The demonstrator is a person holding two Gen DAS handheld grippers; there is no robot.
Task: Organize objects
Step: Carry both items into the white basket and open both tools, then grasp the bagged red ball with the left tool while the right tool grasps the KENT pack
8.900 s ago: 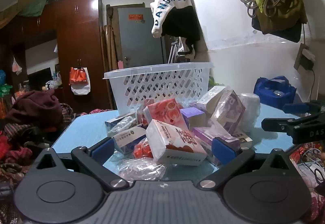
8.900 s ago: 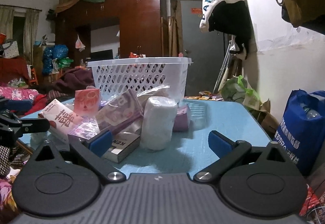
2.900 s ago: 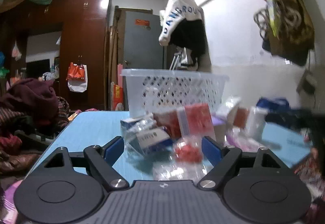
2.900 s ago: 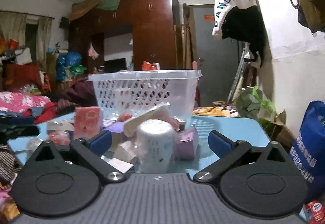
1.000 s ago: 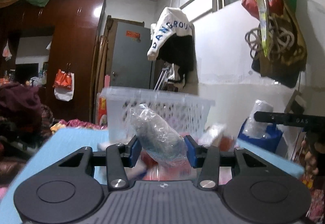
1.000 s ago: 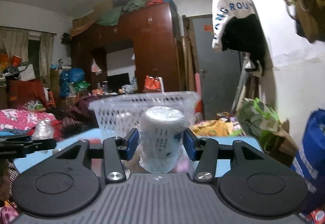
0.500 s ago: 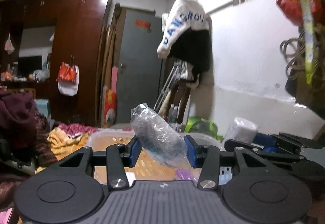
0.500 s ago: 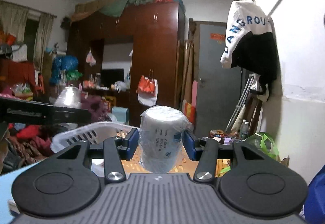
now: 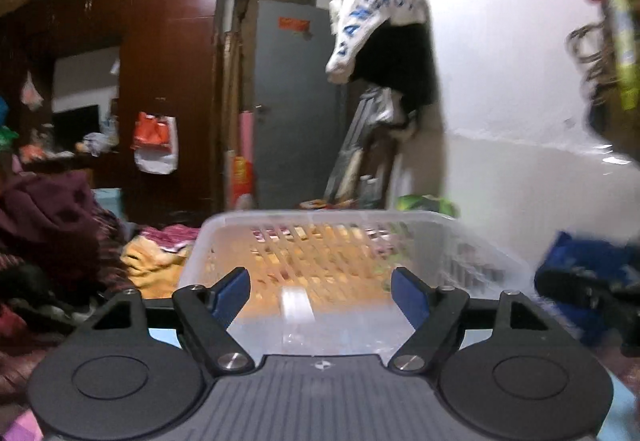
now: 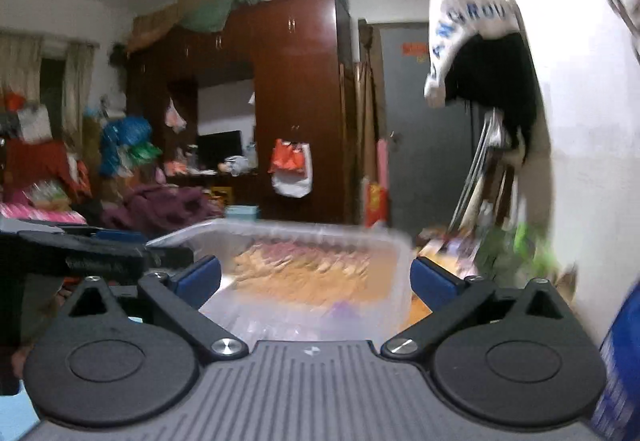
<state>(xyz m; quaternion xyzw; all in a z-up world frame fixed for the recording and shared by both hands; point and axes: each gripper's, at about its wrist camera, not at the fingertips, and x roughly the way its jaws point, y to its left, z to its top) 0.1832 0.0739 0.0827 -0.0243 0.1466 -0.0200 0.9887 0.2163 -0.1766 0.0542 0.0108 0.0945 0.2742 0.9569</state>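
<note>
The white slotted basket point(image 9: 472, 237) lies right under both grippers. My left gripper point(image 9: 320, 295) hovers over its near rim with its jaws opening and nothing between the blue pads point(image 9: 234, 291). A blurred pale shape point(image 9: 296, 307) shows inside the basket just below it. In the right wrist view the basket point(image 10: 400, 261) is also close in front. My right gripper point(image 10: 316, 277) is above it, its jaws opening wide and empty. Something purple point(image 10: 340, 307) lies in the basket. The white roll is out of sight. Each gripper shows at the edge of the other's view.
A brown wardrobe point(image 10: 296, 113) and a grey door point(image 9: 296, 101) stand behind. A white and black jacket point(image 9: 380, 29) hangs on the right wall. A blue bag point(image 9: 580, 265) sits at the right, and piled clothes point(image 9: 52, 225) lie at the left.
Both grippers have opened. The plastic-wrapped bundle has left the left gripper and the white roll has left the right one. Both views now look more steeply down onto the basket.
</note>
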